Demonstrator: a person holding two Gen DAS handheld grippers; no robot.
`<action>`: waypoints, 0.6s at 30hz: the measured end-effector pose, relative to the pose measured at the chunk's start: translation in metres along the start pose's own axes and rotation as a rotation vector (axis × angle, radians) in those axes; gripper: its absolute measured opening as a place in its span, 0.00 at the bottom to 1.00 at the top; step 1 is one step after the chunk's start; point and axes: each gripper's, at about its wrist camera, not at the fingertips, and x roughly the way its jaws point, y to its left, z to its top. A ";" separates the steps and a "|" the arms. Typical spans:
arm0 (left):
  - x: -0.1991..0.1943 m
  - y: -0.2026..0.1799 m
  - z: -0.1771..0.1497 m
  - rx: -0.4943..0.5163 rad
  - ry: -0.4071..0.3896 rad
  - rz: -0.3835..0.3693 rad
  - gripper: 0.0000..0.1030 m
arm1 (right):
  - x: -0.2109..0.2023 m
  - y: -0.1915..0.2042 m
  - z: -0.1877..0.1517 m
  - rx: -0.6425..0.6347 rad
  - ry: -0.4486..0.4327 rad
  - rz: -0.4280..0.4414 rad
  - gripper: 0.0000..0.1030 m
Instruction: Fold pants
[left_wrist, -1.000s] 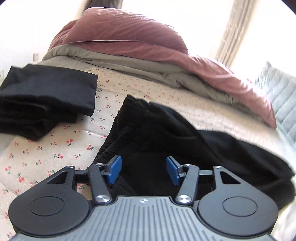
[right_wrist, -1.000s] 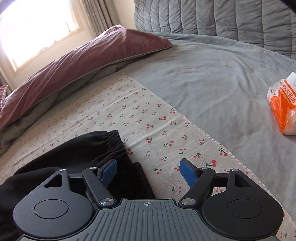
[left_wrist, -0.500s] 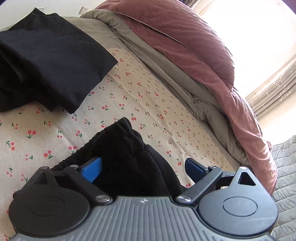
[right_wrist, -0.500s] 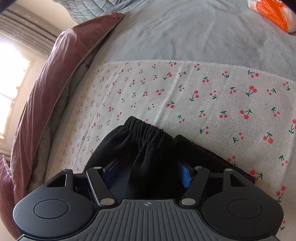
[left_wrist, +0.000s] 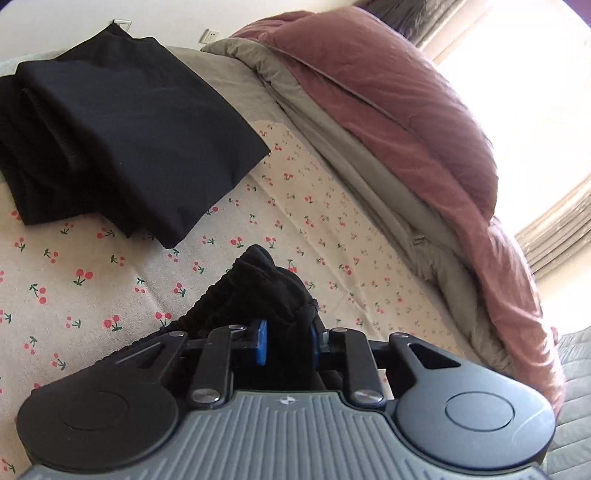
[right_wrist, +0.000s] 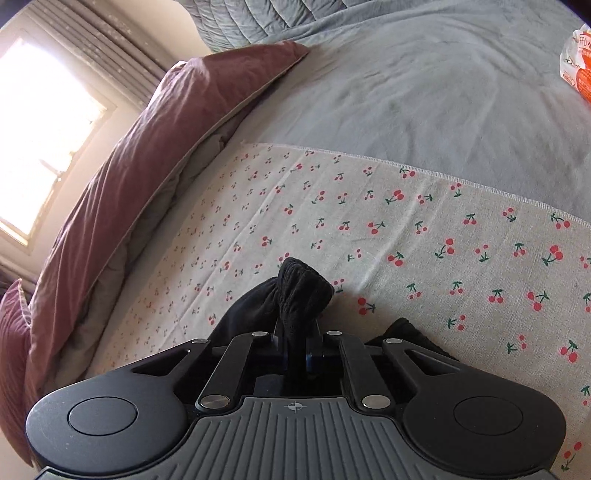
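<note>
The left gripper (left_wrist: 287, 345) is pinched narrow on a bunched fold of the black pants (left_wrist: 258, 291), its two blue pads pressed into the cloth from either side. The right gripper (right_wrist: 295, 349) is closed tighter still, clamped on another gathered bit of the same pants (right_wrist: 301, 291), with the ribbed elastic waistband sticking up past the fingertips toward 12 o'clock. In both wrist views the pants lie on the cherry-print cloth (left_wrist: 92, 295) right in front of the gripper, at the 6 o'clock side of the cloth.

Most of the pants are hidden beneath the gripper bodies, so only the pinched bunches and a small dark patch at 4 o'clock of the right gripper show; how the legs lie cannot be told. The right gripper's pads are almost wholly buried in fabric.

One stack of folded black garments (left_wrist: 122, 136) sits at 10 o'clock in the left view, well apart from the pants; how many pieces it holds is hard to make out. One mauve duvet (left_wrist: 406, 122) runs along the far edge of the cloth. One orange-and-white packet (right_wrist: 578, 62) is cut off at 2 o'clock on the grey bedspread (right_wrist: 424, 96).
</note>
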 end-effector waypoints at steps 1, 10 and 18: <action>-0.015 0.009 -0.002 -0.020 -0.029 -0.055 0.24 | -0.015 0.007 0.003 -0.013 -0.035 0.077 0.07; -0.048 0.091 -0.025 -0.070 0.043 0.008 0.23 | -0.048 -0.042 -0.020 -0.051 0.084 -0.058 0.07; -0.068 0.098 -0.034 0.090 0.074 0.080 0.17 | -0.077 -0.053 -0.040 -0.055 0.046 -0.002 0.07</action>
